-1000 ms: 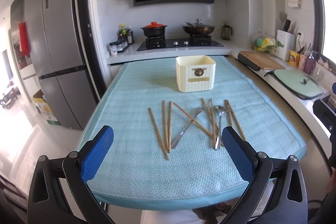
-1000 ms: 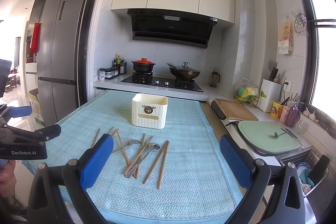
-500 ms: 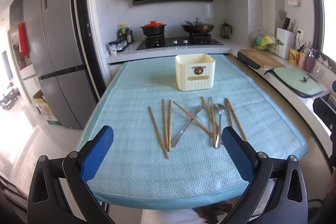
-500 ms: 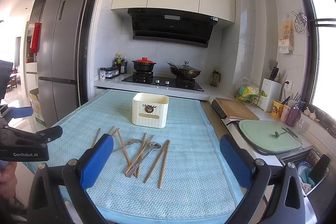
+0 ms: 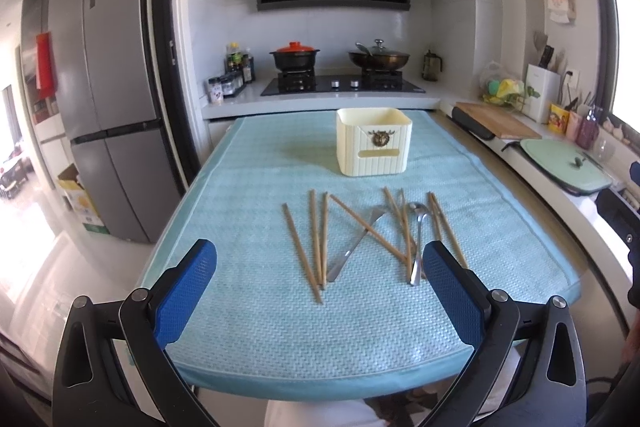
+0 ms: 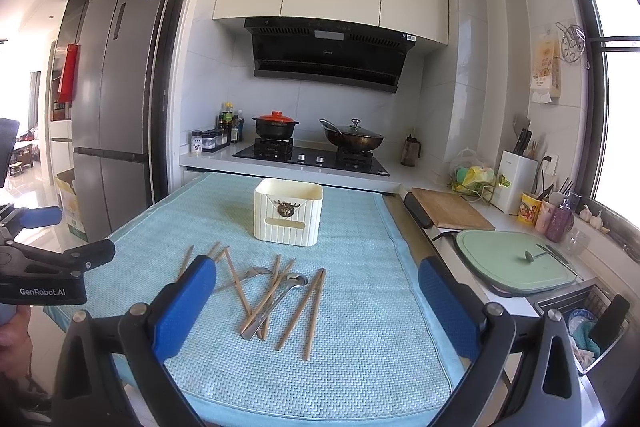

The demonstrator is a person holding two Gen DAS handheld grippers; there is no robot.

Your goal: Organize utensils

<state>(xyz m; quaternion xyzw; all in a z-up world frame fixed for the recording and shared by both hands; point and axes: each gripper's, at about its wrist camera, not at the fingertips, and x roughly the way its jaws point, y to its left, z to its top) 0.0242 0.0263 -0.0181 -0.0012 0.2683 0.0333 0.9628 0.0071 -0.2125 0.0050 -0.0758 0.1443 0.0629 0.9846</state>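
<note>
Both hand-held grippers, left (image 5: pixel 320 291) and right (image 6: pixel 316 311), hover spread and empty above the bench (image 5: pixel 248 339); chopsticks (image 5: pixel 316 239) and spoons (image 5: pixel 418 239) lie scattered before the cream holder (image 5: pixel 374 147), awaiting sorting.

The only words I can read are "GenRobot.AI", in white letters on the black body of my left claw (image 6: pixel 60 267), which shows far to the left of my right claw in its own view. On the fridge (image 6: pixel 120 107), up and to the left of that claw, sits a blue and white sticker, its print too small to read. The range hood (image 6: pixel 328 55) straight ahead carries a small pale mark I cannot make out.
</note>
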